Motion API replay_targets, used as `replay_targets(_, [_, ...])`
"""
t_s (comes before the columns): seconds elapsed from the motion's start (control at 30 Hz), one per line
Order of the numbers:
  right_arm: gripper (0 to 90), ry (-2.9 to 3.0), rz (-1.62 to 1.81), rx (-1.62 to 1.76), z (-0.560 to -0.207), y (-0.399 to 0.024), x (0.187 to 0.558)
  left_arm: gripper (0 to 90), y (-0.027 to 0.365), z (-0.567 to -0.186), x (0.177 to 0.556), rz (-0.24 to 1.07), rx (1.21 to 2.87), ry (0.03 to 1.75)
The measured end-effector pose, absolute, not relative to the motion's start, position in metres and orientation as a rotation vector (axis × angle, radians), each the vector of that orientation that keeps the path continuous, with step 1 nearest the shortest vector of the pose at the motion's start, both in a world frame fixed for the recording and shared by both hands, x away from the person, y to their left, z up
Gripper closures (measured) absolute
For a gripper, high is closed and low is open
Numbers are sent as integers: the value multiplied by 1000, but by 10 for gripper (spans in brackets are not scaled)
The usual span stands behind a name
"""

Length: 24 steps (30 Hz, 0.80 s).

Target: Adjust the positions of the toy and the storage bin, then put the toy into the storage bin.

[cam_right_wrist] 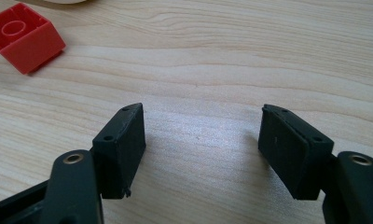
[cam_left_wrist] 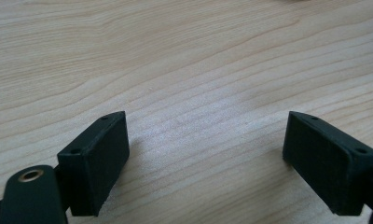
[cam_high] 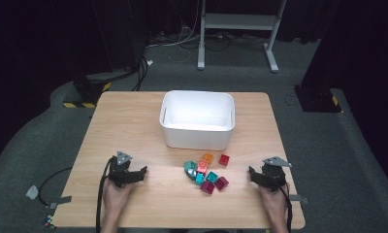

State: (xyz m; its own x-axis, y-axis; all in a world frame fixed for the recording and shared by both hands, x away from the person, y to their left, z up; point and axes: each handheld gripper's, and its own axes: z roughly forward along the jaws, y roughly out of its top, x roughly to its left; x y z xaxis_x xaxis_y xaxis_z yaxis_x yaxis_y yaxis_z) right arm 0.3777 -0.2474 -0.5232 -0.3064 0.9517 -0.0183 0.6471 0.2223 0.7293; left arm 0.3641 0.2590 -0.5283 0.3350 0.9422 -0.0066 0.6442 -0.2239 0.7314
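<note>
**Both grippers resting wide open on either side of the brick pile**

The person's forearms are coming in from the near edge of the light wooden table [cam_high: 134, 121], one hand wrapped around each tool. The left gripper [cam_high: 142, 171] is sitting low over the bare wood, pointing inward toward the middle of the table. The right gripper [cam_high: 251, 172] is mirroring it from the other side, also aimed inward.

In the left gripper view the left gripper [cam_left_wrist: 205, 154] is showing its two black jaws spread wide, with only wood grain between them. In the right gripper view the right gripper [cam_right_wrist: 201, 149] is likewise holding its jaws fully apart, gripping nothing; a red plastic brick [cam_right_wrist: 24, 37] is lying ahead of them, well clear of the pads.

Between the two tools a cluster of small plastic bricks [cam_high: 206, 172] is lying on the table, just in front of one white rectangular plastic bin [cam_high: 197, 133]. Counting at this size is uncertain, but there seem to be about eight: one orange, two red or coral, two magenta, two teal and one grey-and-teal piece. Neither gripper is touching any of them
</note>
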Motion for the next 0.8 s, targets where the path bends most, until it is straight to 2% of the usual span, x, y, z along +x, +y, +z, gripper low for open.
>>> replay_targets(0.8, [298,2045,868,1461,-523,-247,379,158,259,-528,363,598,1953,1391])
